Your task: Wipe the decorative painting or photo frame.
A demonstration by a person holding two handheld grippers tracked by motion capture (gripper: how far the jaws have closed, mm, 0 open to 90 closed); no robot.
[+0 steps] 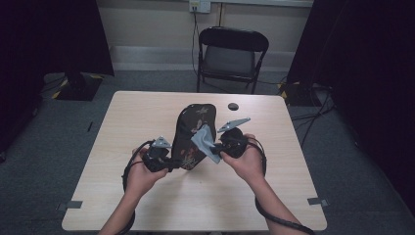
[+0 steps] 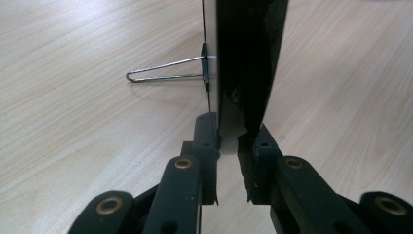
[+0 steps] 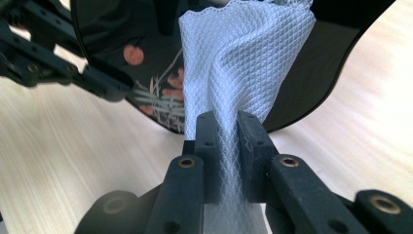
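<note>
Grey cleaning cloth (image 3: 234,73) pinched in right gripper (image 3: 228,127), pressed on black lacquered floral tray (image 1: 195,132) clamped upright by left gripper (image 2: 229,141) — mid-wipe, plenty left.

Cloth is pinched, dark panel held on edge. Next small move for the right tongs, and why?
Probably drag the cloth a short stroke across the dark flowered panel. The right tongs are shut on the cloth, which already lies against the panel's glossy face, and the left tongs clamp its edge, propping it up off the table, so it looks steady enough to wipe.
</note>
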